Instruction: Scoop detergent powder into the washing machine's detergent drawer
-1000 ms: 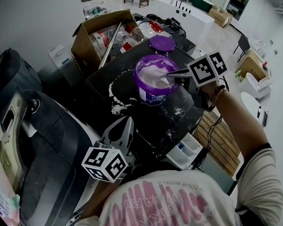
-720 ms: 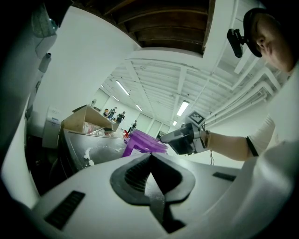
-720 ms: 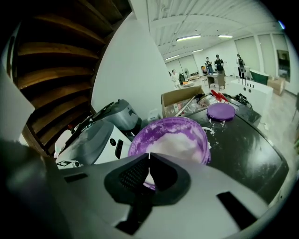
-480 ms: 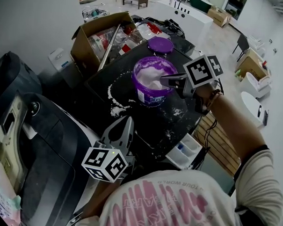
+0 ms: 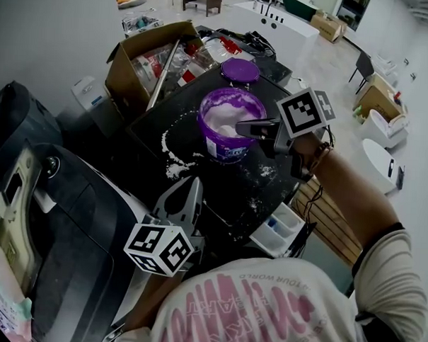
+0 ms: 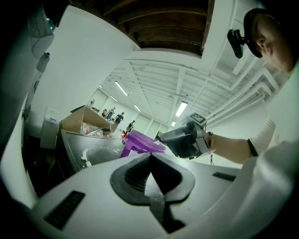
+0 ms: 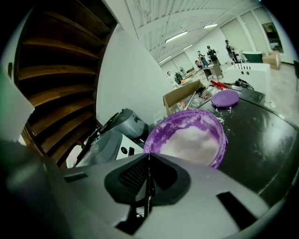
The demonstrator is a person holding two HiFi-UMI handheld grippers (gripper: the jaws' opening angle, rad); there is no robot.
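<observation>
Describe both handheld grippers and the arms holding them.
Both the left gripper and right gripper have grey tapered jaws with black ribbed pads and a cube of black-and-white square markers. The person wears a white pink-printed shirt and a right wristband.

The right hand-held gripper (image 5: 241,125) overlaps the right rim of the purple tub (image 5: 219,142), and whether its closed jaws pinch anything thin cannot be told. The tub's label is too small to read. Below the tub, the white drawer (image 5: 282,230) is partly hidden under the dark surface (image 5: 227,187). Left of the tub, the cardboard box (image 5: 126,74) holds an unidentifiable jumble.
</observation>
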